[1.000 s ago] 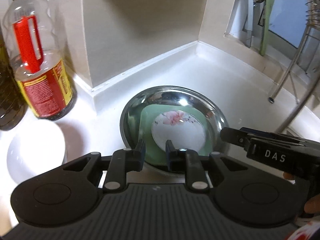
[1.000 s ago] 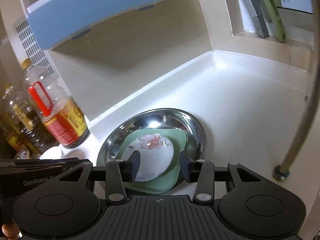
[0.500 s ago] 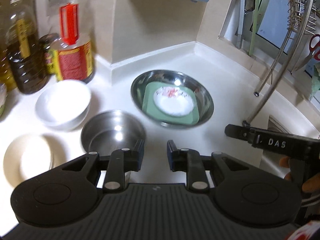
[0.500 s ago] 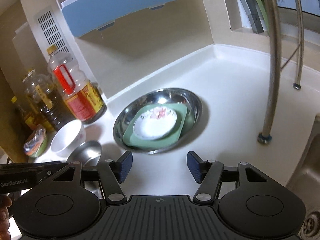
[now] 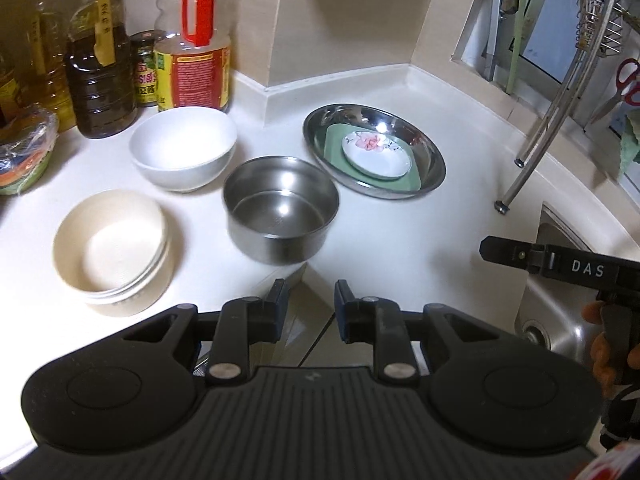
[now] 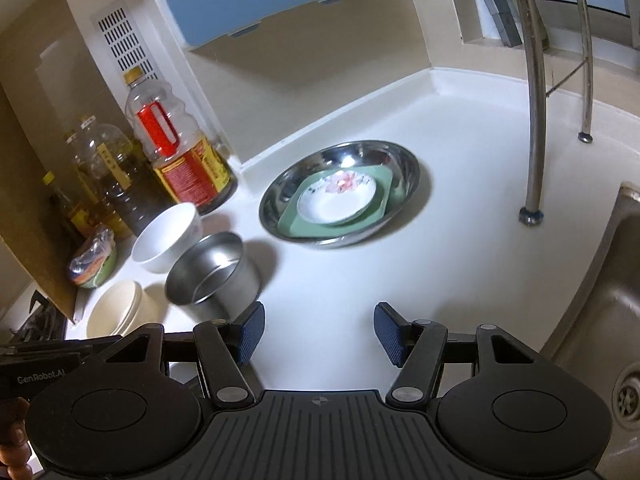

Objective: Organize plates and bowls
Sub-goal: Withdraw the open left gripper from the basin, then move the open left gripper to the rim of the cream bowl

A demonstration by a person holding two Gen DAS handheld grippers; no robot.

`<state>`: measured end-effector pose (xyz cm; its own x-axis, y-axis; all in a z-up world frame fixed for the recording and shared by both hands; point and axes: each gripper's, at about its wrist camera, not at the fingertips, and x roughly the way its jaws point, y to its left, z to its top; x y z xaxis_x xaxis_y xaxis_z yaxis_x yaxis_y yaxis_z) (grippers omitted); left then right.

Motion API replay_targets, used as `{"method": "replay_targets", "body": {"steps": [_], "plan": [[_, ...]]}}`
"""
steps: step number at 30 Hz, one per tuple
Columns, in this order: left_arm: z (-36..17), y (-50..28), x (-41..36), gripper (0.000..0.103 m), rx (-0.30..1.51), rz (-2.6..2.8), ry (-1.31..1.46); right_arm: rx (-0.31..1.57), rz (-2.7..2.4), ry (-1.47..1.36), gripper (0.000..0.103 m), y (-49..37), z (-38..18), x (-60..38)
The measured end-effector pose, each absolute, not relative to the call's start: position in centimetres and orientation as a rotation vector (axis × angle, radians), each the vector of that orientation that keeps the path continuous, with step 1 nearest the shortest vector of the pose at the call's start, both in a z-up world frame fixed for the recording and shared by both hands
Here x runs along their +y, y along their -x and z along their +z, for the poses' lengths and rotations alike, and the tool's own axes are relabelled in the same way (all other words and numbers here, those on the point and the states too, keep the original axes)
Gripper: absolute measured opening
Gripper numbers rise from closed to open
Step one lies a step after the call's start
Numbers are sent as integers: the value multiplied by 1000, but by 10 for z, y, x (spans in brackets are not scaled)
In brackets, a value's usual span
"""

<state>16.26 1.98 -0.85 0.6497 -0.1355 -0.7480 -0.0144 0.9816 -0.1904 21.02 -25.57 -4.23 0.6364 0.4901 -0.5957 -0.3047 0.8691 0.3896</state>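
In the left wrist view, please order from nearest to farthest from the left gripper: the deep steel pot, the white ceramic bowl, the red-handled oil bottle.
From the left gripper:
1. Deep steel pot, just ahead, centre.
2. White ceramic bowl, behind it, to the left.
3. Red-handled oil bottle, at the back wall, left.

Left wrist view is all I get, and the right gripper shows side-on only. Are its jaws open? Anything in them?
Observer: In the right wrist view the right gripper is open wide, and its jaws have just been opening. The blue pads stand well apart, with only bare counter between them.
Operator: What's past the stacked cream bowls, off my left edge?
Observer: A brown upright panel stands at that end of the counter. At its foot is what looks like a dark stove grate.
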Motion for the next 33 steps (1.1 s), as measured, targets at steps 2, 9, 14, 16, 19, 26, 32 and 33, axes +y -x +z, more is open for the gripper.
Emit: {"method": "replay_targets", "body": {"steps": [2, 9, 14, 16, 19, 26, 32, 33], "plan": [[-9, -152, 28, 22, 863, -66, 179, 765, 445, -263, 61, -200, -44, -249], [-10, -114, 59, 22, 877, -55, 166, 798, 409, -266, 61, -160, -45, -218], [-10, -90, 77, 22, 874, -58, 159, 815, 404, -273, 61, -131, -44, -195], [-10, -81, 84, 22, 869, -63, 160, 817, 408, -276, 61, -122, -44, -188], [-13, -68, 94, 22, 872, -56, 161, 823, 411, -281, 61, -109, -45, -177], [-18, -46, 112, 22, 882, -34, 175, 821, 461, -238, 61, -86, -43, -143], [-21, -38, 122, 22, 894, 4, 187, 832, 513, -188, 61, -81, -44, -119], [-21, -39, 123, 22, 896, 10, 191, 838, 520, -178, 61, -82, -44, -117]]}}
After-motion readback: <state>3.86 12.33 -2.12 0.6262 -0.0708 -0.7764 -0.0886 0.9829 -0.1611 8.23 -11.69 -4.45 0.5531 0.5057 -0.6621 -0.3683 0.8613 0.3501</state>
